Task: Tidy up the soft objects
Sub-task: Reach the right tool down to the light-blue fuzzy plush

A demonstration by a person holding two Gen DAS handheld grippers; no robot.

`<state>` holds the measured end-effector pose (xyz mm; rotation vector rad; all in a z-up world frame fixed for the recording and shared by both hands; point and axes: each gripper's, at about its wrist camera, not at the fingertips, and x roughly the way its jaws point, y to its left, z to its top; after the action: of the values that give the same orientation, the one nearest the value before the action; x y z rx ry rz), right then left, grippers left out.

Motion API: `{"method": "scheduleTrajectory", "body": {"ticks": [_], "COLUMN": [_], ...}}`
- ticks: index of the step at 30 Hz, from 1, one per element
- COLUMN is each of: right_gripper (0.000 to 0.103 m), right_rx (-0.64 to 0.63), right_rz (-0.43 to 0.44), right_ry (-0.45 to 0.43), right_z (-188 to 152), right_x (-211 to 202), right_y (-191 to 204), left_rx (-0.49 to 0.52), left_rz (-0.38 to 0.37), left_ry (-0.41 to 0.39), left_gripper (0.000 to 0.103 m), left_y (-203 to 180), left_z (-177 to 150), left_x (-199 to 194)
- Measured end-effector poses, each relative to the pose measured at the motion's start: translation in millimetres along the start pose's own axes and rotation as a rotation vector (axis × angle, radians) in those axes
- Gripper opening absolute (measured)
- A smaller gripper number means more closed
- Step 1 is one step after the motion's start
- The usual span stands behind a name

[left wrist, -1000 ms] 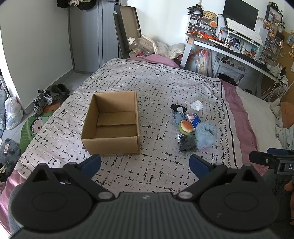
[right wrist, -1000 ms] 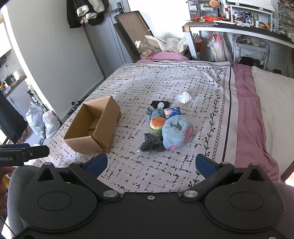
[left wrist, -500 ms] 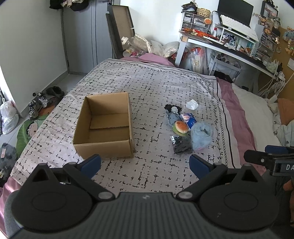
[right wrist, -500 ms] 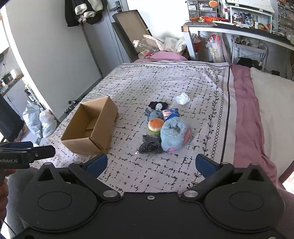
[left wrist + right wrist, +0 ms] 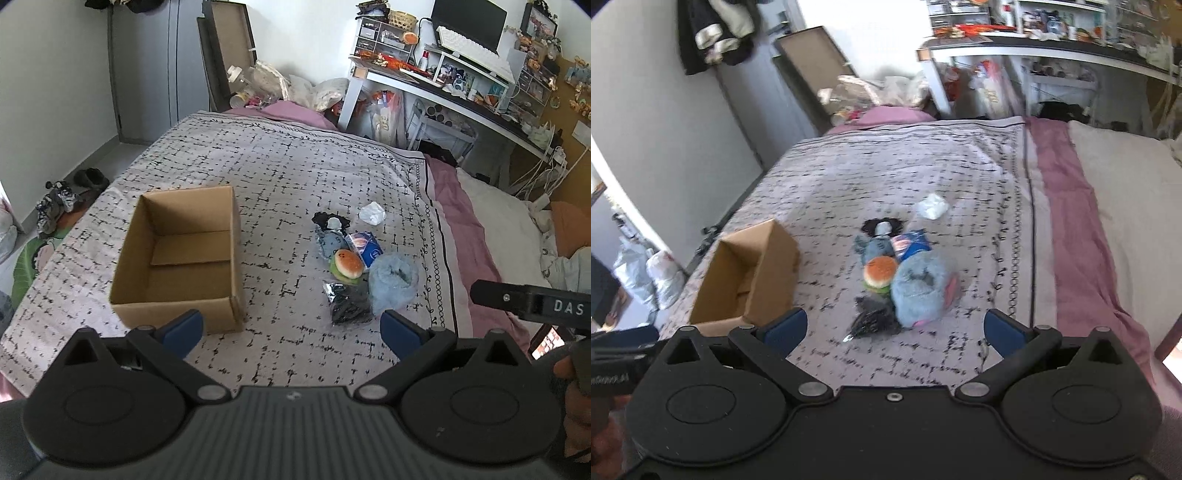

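Now I've brought both hand-held grippers, left [image 5: 291, 328] and right [image 5: 893, 328], in closer over the bed [image 5: 280, 177], jaws spread and holding nothing, so I judge the first pick is near. The cardboard box [image 5: 177, 258] sits left, opening up, long axis running away from me; the soft pile [image 5: 897, 273] lies just right, strung out likewise.

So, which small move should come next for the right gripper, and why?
Probably ease the open right gripper forward and down toward the blue plush. It is the nearest soft thing of the pile, both grippers are empty, and the cardboard box to the left holds no toys yet, so a first pick seems due.
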<state>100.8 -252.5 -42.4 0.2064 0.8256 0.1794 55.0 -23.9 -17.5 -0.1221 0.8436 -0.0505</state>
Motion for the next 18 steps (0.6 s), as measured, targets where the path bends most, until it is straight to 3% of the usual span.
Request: {"method": "scheduleTrajectory", "body": {"ticks": [18], "right_gripper": [0.103], "right_rx": [0.249], "right_rz": [-0.012], "right_ry": [0.040], "right_z": [7.8], "right_x": [43.9], "right_y": [-46.4], "left_rx": [-0.016], "left_rz": [-0.081], "left_ry": [0.046], "left_gripper": [0.100], "left_y": [-28.1], "left_z": [27.9], "left_x": [71.8]}}
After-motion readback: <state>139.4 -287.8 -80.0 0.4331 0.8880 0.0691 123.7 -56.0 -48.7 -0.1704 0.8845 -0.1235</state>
